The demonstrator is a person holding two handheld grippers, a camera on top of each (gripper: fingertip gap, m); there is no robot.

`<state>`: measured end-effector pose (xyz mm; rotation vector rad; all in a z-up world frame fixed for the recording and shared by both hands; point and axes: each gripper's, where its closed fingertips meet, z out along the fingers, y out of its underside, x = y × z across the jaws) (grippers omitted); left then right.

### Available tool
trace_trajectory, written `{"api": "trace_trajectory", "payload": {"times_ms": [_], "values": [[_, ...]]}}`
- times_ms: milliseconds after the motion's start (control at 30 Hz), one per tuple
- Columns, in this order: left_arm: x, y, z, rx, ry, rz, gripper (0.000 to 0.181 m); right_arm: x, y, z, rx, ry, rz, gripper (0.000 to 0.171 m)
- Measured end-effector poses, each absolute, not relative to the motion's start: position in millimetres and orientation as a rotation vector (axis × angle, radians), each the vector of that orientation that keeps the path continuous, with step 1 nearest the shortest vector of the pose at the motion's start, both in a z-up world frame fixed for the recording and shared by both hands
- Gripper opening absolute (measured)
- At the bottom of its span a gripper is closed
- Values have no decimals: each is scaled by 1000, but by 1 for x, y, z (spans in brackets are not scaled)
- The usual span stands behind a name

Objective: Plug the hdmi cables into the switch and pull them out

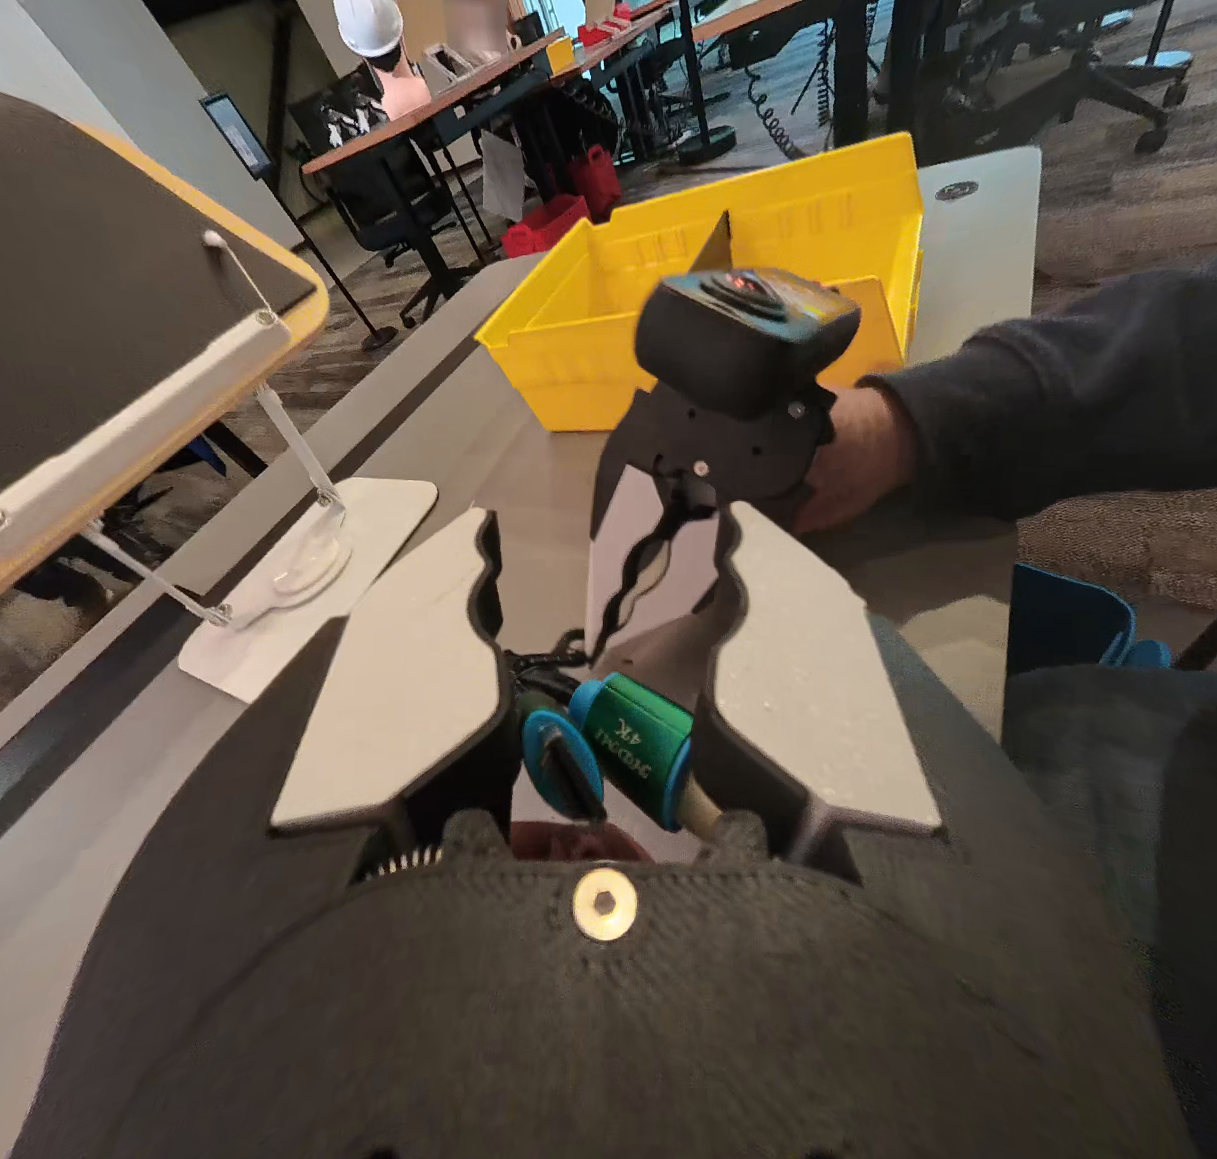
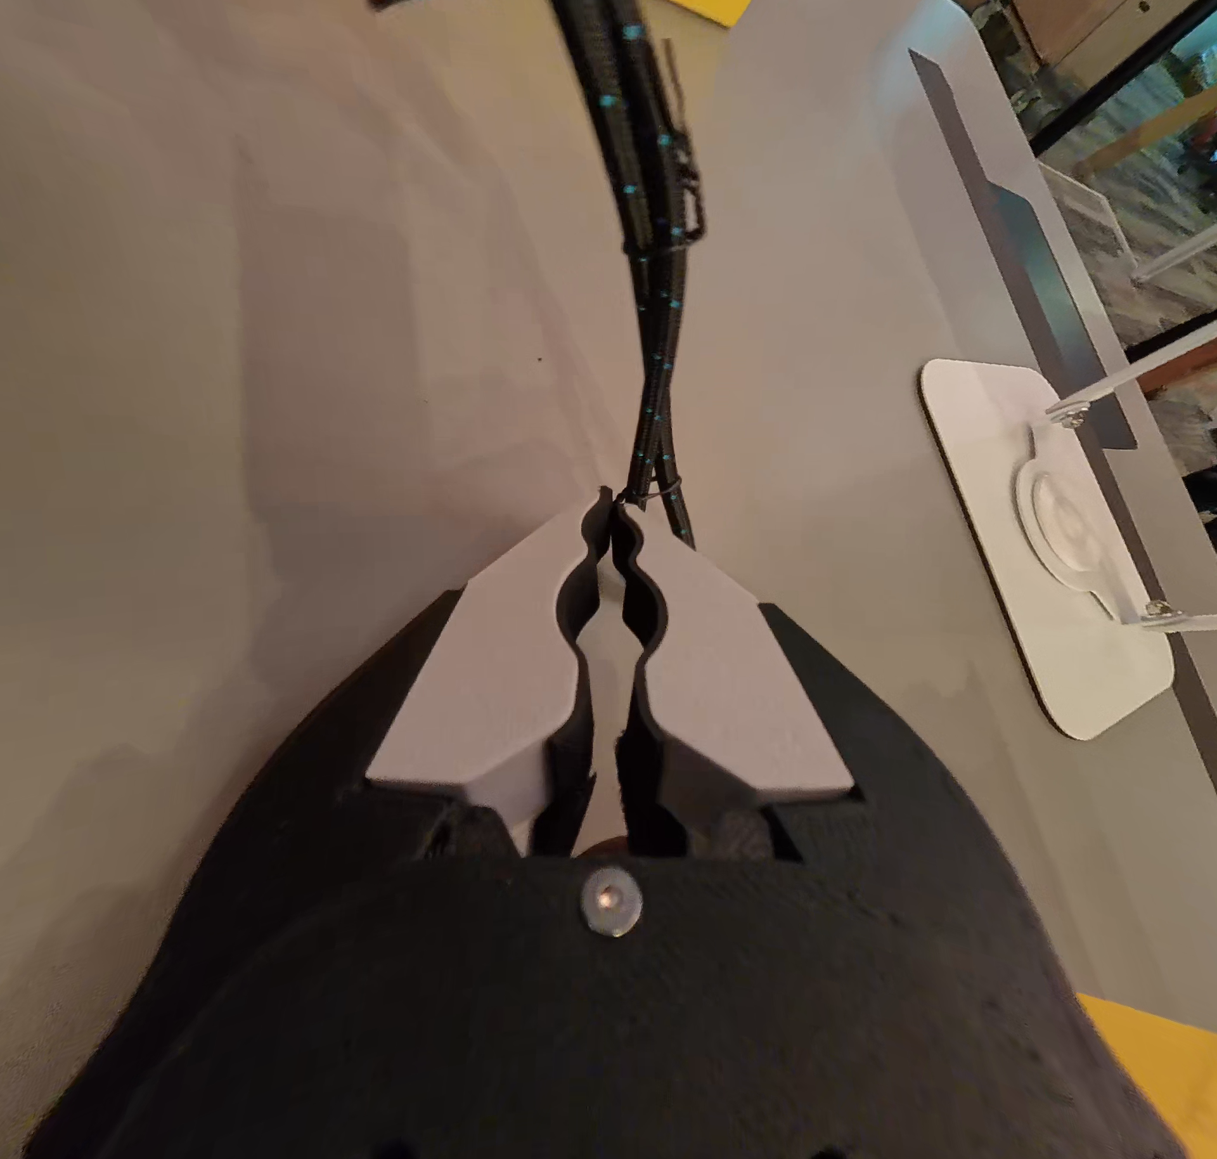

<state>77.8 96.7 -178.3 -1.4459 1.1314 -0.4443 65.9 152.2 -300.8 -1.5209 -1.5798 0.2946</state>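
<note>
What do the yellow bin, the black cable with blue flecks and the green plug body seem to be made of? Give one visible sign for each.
Yellow bin: probably moulded plastic, smooth and evenly coloured, with ribbed walls.
Cable: seemingly a braided fabric sleeve; a woven, matt texture shows.
Green plug body: likely metal or hard plastic with a satin sheen; the look leaves it open.

The left gripper (image 1: 609, 590) has matt, grainy black printed plastic with smooth pale finger plates and a shiny metal screw. At lower centre, the HDMI plugs (image 1: 625, 742) look like satin green metal with blue plastic collars. The cables (image 2: 649, 218) are braided black cloth, flecked blue. The bin (image 1: 777, 251), upper centre, is glossy yellow plastic; the table (image 2: 263, 271) is smooth and matt.
</note>
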Motion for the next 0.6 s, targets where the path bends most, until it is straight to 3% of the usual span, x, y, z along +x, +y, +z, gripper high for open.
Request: {"api": "trace_trajectory", "payload": {"times_ms": [200, 400, 600], "values": [[85, 130, -146, -1502, 1187, -444, 28, 63, 141, -293, -1461, -1608, 346, 0], [110, 178, -129, -1642, 1253, -529, 19, 49, 113, -276, -1350, -1654, 459, 0], [131, 223, -157, -1830, 1385, -579, 18, 36, 78, -238, -1215, -1627, 661, 0]]}}
